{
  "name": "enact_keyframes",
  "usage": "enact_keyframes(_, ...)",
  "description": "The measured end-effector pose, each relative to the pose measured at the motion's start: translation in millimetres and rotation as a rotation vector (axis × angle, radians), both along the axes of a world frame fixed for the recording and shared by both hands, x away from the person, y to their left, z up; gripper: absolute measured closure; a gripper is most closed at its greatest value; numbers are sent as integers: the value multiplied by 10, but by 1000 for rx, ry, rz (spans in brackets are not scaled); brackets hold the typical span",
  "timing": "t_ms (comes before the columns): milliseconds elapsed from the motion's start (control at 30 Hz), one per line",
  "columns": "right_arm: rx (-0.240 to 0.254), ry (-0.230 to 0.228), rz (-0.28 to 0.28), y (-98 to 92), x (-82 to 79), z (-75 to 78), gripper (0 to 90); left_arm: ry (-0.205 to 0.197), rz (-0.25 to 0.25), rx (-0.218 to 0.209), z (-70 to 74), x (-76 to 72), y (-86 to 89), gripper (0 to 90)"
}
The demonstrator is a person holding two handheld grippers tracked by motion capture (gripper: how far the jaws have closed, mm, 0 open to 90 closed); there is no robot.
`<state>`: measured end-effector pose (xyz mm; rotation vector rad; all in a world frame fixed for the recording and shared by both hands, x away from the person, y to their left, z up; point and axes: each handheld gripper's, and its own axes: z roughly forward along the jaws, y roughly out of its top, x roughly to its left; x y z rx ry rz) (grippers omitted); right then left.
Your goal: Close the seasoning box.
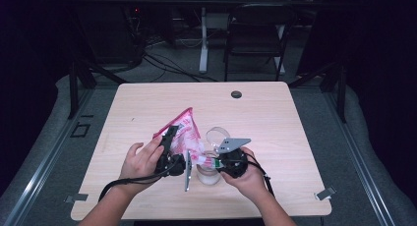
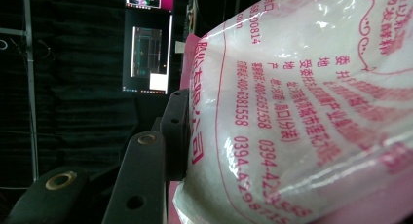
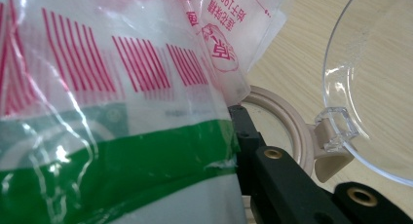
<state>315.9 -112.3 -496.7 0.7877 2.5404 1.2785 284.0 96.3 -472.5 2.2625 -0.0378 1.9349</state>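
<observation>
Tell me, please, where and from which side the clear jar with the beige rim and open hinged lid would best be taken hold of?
Probably the clear jar with the beige rim by its glass body below the rim, coming level from its right. The pink and white printed plastic bag hangs over its mouth and left side, and the clear hinged lid stands open behind.

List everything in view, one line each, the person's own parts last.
Plastic bag: one, pink, white and green with printed text, held tilted above the table between both claws.
Jar: one, clear, with beige rim and open clear hinged lid, under the bag's lower end.
Table: one, light wood, centre.
Grommet: one, dark, table's far edge.
Folding chair: one, black, behind table.
Left claw: one, black, shut on the bag.
Right claw: one, black, shut on the bag's lower end.
Hands: two, on the claws.
</observation>
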Motion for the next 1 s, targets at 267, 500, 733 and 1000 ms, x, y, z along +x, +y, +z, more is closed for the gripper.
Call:
enact_keyframes(267,1,0,0,2,1,-3,900,2,2,-1,7,-4,-8,621)
enact_keyframes(500,3,-2,-3,3,-2,-1,900,-6,-3,3,22,-7,-13,622)
enact_keyframes(733,1,-2,1,-4,2,3,900,-7,-4,3,30,-5,-20,622)
enact_keyframes(1000,3,-3,-1,-5,1,5,900,-6,-4,0,34,-10,-22,622)
